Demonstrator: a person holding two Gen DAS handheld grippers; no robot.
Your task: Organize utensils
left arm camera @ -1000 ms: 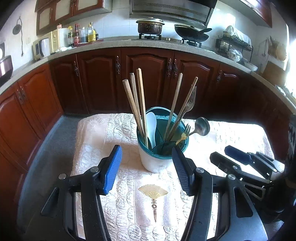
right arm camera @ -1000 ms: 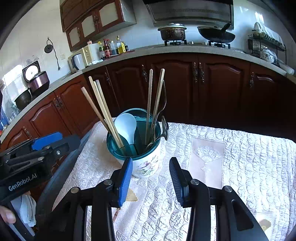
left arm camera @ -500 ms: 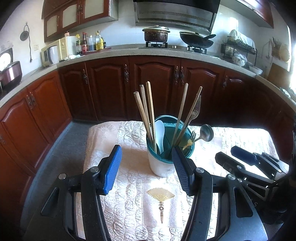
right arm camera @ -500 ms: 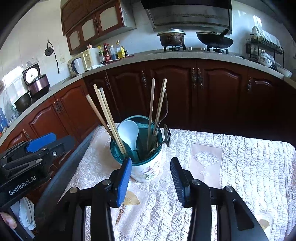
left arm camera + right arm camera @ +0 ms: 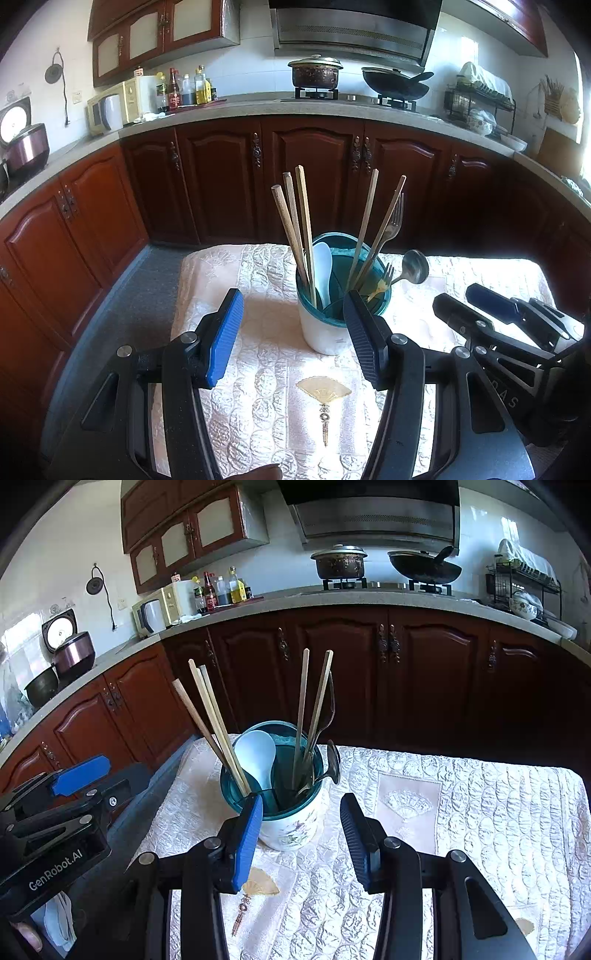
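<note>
The utensil holder, a white pot with a teal rim, stood upright on the quilted cream tablecloth, with wooden chopsticks, a white rice paddle, a fork and a metal spoon standing or leaning in it. Both tools hung just short of it: the left gripper had its jaws spread wide with nothing between them, and the right gripper likewise stood parted and empty, the holder just beyond its tips. Behind the table ran dark red cabinets under a counter with a pot and a wok.
</note>
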